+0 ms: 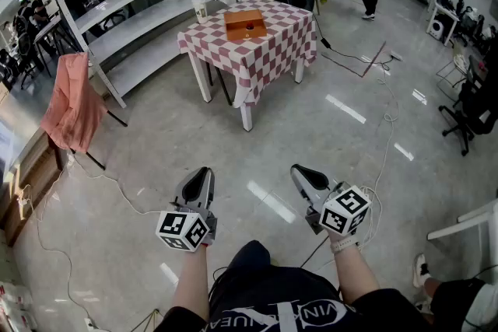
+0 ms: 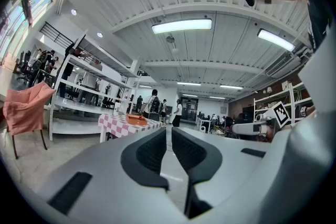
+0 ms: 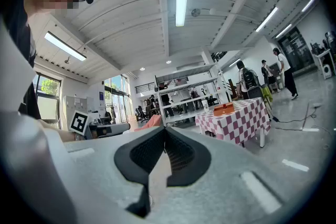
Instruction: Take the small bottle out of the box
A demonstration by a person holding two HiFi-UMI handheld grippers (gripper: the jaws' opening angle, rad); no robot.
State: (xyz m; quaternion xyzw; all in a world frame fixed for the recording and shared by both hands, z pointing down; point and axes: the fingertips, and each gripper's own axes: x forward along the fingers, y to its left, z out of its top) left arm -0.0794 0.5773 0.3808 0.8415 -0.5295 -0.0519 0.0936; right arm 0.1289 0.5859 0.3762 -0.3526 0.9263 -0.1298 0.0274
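- So, head view: both grippers are held low in front of the person, over bare floor and well apart from the table (image 1: pixel 264 50) with the checkered cloth at the far side.
- The orange box (image 1: pixel 245 25) sits on that table, and the small bottle (image 1: pixel 249 25) is only a dark-red speck inside it, too tiny to make out properly. A white cup (image 1: pixel 200 9) stands near the table's back left corner.
- Same view: the left gripper (image 1: pixel 206 169) and the right gripper (image 1: pixel 296 168) both point toward the table. A chair with a pink cloth (image 1: pixel 71 101) stands off to the left, next to white shelves (image 1: pixel 140 4).
- Left gripper view: the left gripper (image 2: pixel 166 131) has its jaws a sliver apart with nothing between them. The box (image 2: pixel 136 119) shows far off on the table (image 2: pixel 118 124).
- Right gripper view: the right gripper (image 3: pixel 164 129) has its jaws pressed together at the tips and is empty. The box (image 3: pixel 223 109) is away to the right on the table (image 3: pixel 236 120).
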